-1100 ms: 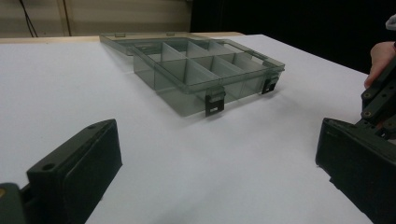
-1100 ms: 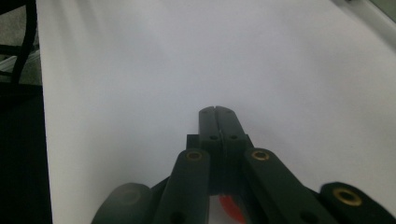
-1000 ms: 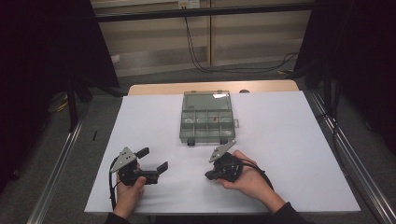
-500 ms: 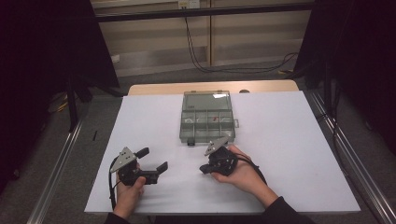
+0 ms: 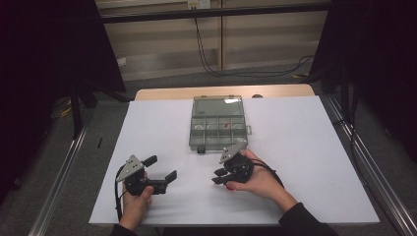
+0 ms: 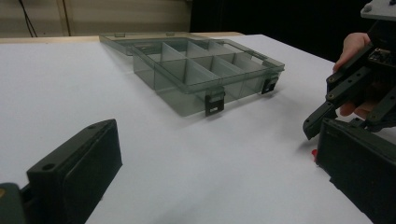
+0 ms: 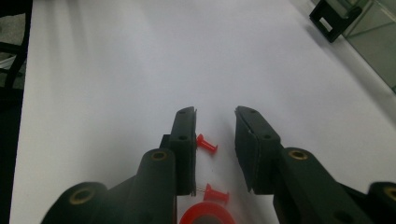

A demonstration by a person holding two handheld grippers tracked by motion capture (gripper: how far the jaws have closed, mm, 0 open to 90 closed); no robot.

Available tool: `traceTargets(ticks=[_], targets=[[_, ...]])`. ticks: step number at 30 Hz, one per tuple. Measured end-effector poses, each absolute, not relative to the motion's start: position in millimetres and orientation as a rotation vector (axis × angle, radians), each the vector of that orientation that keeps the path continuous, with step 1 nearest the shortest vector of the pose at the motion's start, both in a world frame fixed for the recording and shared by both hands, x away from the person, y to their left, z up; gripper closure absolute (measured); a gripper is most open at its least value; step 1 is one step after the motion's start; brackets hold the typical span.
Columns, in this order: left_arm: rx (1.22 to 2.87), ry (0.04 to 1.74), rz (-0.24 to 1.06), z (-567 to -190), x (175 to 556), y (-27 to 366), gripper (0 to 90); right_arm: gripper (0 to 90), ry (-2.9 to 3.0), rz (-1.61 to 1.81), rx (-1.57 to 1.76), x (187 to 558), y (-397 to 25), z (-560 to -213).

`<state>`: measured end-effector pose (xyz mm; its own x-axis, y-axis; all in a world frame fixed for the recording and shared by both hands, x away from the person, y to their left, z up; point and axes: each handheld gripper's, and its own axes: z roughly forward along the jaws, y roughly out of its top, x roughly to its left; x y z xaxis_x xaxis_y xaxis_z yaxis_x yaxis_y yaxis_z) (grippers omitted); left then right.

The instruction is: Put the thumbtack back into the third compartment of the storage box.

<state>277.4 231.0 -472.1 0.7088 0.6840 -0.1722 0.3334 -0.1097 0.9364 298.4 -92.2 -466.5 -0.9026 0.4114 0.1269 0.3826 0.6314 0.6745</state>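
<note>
Two red pushpins (image 7: 207, 144) are seen lying on the white surface (image 7: 116, 70) between the parted jaws of the right tool (image 7: 215, 126), while the left tool (image 5: 160, 168) rests released, farther off.

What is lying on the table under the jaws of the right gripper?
Under the right gripper, two red push pins lie on the white table between its open jaws. A red round thing below them is cut off, so I cannot identify it.

1. The left gripper (image 5: 160, 168), held in the left hand (image 5: 135, 204), rests low with its jaws wide apart, well short of the clear box (image 5: 219, 123).
2. The right gripper (image 5: 220, 176), jaws parted, tilts downward just before that box.
</note>
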Motion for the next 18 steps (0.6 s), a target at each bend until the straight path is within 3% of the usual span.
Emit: traceTargets(ticks=[5,10,18], targets=[[1.713,0.819,0.362,-472.1,277.2,231.0,0.2,67.5,2.806,1.135,0.647,297.0,-88.0,-469.1],[1.711,0.82,0.362,-472.1,277.2,231.1,0.2,77.6,2.821,1.121,0.64,297.6,-86.6,-472.4],[1.707,0.823,0.36,-472.2,277.5,231.2,0.2,77.6,2.811,1.084,0.65,294.8,-84.5,-473.8]])
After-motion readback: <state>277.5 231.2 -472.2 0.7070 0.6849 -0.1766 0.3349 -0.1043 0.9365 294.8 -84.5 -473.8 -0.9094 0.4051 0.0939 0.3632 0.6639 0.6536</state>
